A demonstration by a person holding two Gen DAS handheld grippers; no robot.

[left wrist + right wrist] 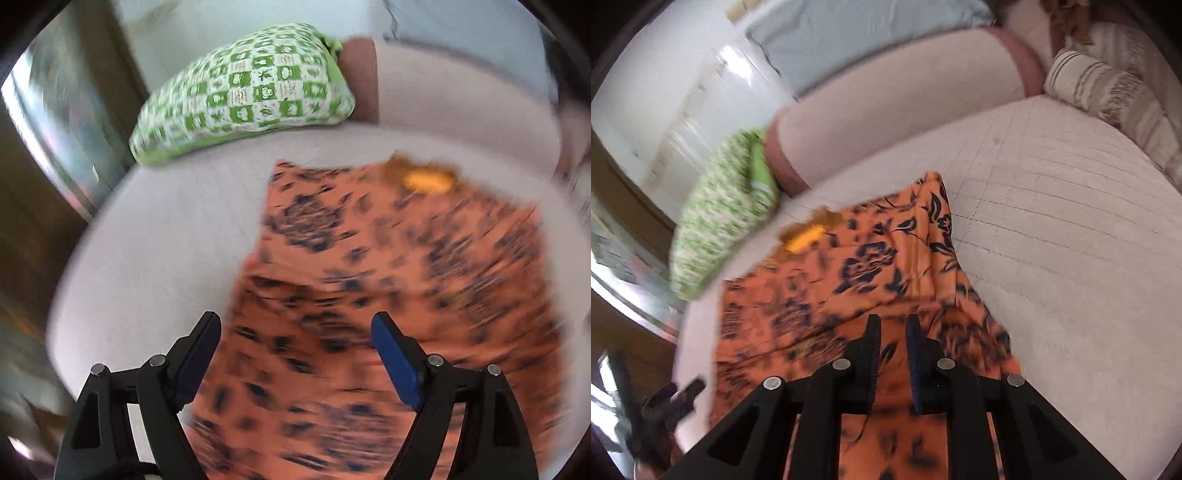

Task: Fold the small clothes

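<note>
Left gripper (295, 328) spread wide above the orange floral garment (388, 295), nothing between the jaws. Right gripper (892, 325) narrowed to a slim gap over the same cloth, apparently pinching nothing, though blur makes that uncertain. Garment lying flat on the pale mattress (1052, 221), near the green checked pillow (243, 88). Thin, light, limp, probably slippery; best taken at corners or hem. Long axis running away from both cameras.

Bright, even daylight with glare on the glass door (613, 280) at left, motion blur smearing the orange cloth (406, 295) beside it, fisheye bending and dark corners, soft shadows.
</note>
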